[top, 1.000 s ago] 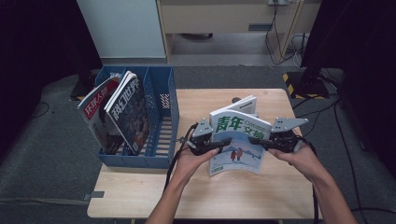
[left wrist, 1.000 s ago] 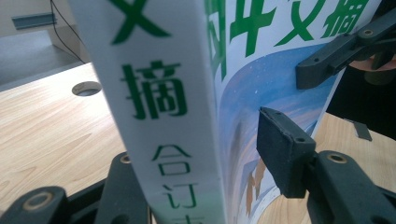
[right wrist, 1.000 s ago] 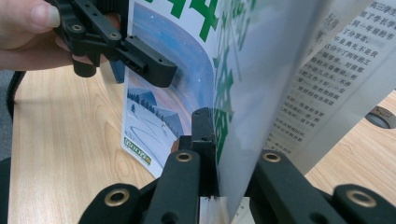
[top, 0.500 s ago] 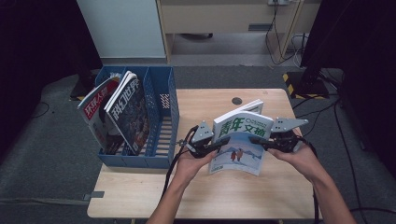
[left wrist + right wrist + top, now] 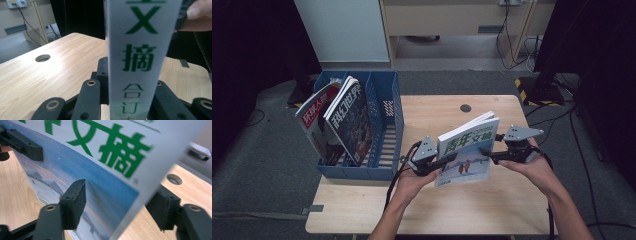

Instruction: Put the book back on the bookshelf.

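A thick book [image 5: 468,150] with green characters on a white and blue cover is held tilted above the wooden table [image 5: 437,215]. My left gripper [image 5: 446,161] is shut on its lower left edge. In the left gripper view the white spine [image 5: 140,50] stands clamped between the black jaws of that gripper [image 5: 130,87]. My right gripper [image 5: 488,153] is at the book's right edge. Its jaws have just been opening. In the right gripper view the cover [image 5: 100,157] passes between the jaws of that gripper [image 5: 117,205], and both pads stand clear of it.
A blue file rack [image 5: 384,125] stands at the table's left edge. Two magazines [image 5: 344,120] lean in its left slots, and its right slot holds nothing. A round cable hole [image 5: 465,108] lies at the table's far side. Dark floor and cables surround the table.
The book has tipped more upright, and its right corner is higher than before. The right gripper's jaws have come off the book's edge. Both hands have stayed in about the same place.
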Demonstrator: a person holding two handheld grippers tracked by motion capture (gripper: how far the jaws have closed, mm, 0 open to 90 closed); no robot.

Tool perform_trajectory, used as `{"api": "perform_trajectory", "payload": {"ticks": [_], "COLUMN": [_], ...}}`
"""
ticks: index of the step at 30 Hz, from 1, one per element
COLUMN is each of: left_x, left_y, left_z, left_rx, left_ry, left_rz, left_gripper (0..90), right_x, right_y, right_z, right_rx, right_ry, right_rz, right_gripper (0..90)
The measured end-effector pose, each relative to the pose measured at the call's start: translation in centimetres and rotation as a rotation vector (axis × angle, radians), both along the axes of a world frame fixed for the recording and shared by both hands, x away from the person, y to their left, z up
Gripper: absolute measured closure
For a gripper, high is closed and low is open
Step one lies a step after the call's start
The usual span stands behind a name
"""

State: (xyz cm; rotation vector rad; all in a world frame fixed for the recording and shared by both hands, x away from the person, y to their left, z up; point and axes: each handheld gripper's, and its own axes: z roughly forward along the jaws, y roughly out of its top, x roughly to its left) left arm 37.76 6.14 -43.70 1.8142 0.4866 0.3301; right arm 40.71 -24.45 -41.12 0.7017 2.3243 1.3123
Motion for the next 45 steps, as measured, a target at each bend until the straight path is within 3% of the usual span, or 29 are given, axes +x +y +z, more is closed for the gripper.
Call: {"api": "perform_trajectory", "payload": {"ticks": [9, 14, 32, 39, 45], "left_x": [-0.6, -0.8, -0.6, -0.6, -0.6], "left_y": [-0.2, -0.2, -0.6, -1.2, -1.1], "left_z": [0.2, 0.2, 0.2, 0.2, 0.0], "left_rx": [0.016, 0.015, -0.011, -0.033, -0.041], "left_ry": [-0.011, -0.011, 0.007, 0.003, -0.006], "left_rz": [-0.026, -0.034, -0.052, -0.026, 0.0], "left_gripper": [73.5, 73.5, 70.0, 71.5, 73.0], "right_x": [0.5, 0.6, 0.1, -0.4, -0.5], "right_y": [0.3, 0.7, -0.1, -0.3, -0.4], "right_z": [-0.4, -0.4, 0.0, 0.5, 0.6], "right_rx": [0.014, 0.018, -0.013, -0.061, -0.062], "right_ry": [0.012, 0.02, -0.02, -0.032, -0.033], "right_rz": [0.014, 0.035, 0.065, 0.072, 0.069], "right_gripper": [20.8, 18.4, 37.6, 42.8, 45.1]}}
